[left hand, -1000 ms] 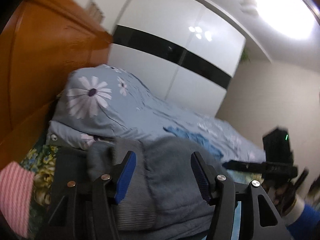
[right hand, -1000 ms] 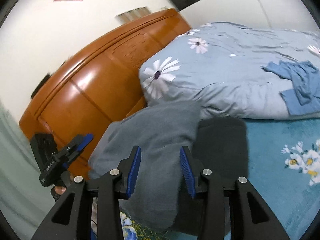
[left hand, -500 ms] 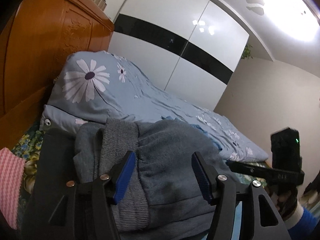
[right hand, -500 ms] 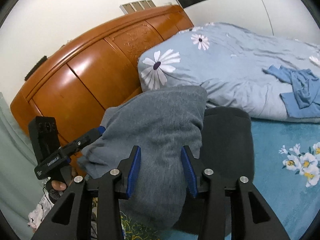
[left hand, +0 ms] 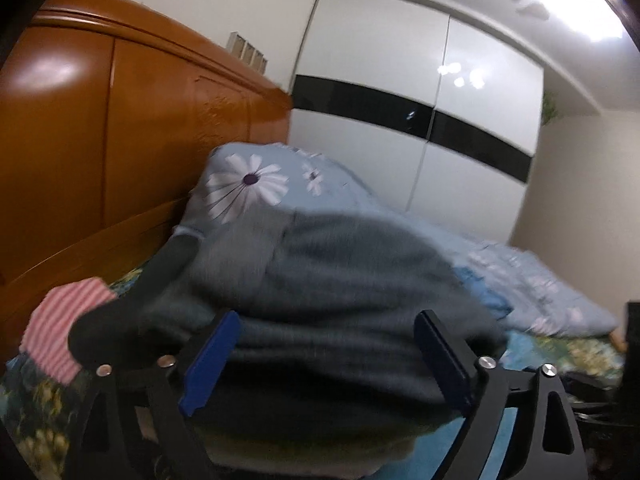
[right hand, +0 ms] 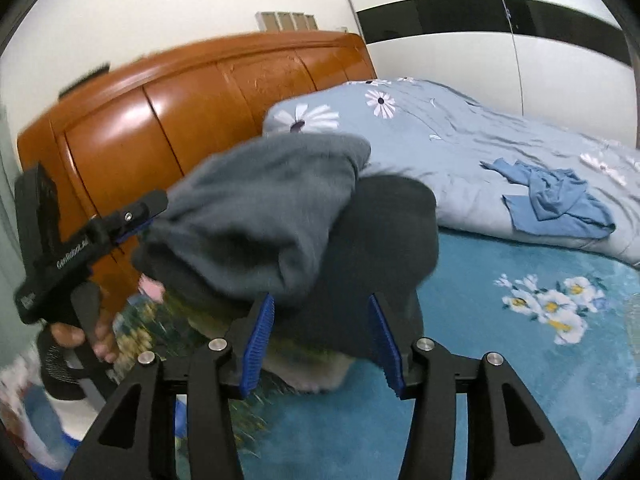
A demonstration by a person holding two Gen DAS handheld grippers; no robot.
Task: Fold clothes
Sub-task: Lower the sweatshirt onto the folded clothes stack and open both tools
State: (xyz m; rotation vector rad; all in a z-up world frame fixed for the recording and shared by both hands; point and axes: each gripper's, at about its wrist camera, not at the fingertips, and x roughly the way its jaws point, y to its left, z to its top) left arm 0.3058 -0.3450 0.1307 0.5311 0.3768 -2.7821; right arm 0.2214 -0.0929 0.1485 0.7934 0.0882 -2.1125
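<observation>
A folded grey sweatshirt (left hand: 352, 280) lies on top of a black garment (right hand: 384, 248), on a pile at the head of the bed. My left gripper (left hand: 324, 356) straddles the sweatshirt's near edge. Its jaws are opening wide, with the cloth between the blue pads (left hand: 212, 360) and slack. In the right wrist view the left gripper (right hand: 136, 220) sits at the sweatshirt's left end, held by a hand (right hand: 76, 336). My right gripper (right hand: 322, 340) is opening too. The sweatshirt's fold and the black garment lie between its pads (right hand: 260, 340), which do not press on them.
A wooden headboard (right hand: 160, 120) rises just behind the pile. A light blue daisy duvet (right hand: 440, 132) carries a crumpled blue garment (right hand: 556, 204). A pink striped cloth (left hand: 60, 332) lies left of the pile. The teal floral sheet (right hand: 520, 340) spreads to the right.
Both grippers sank and moved forward, bringing the grey sweatshirt down onto the black garment. Both pairs of jaws have spread wider, the left much more.
</observation>
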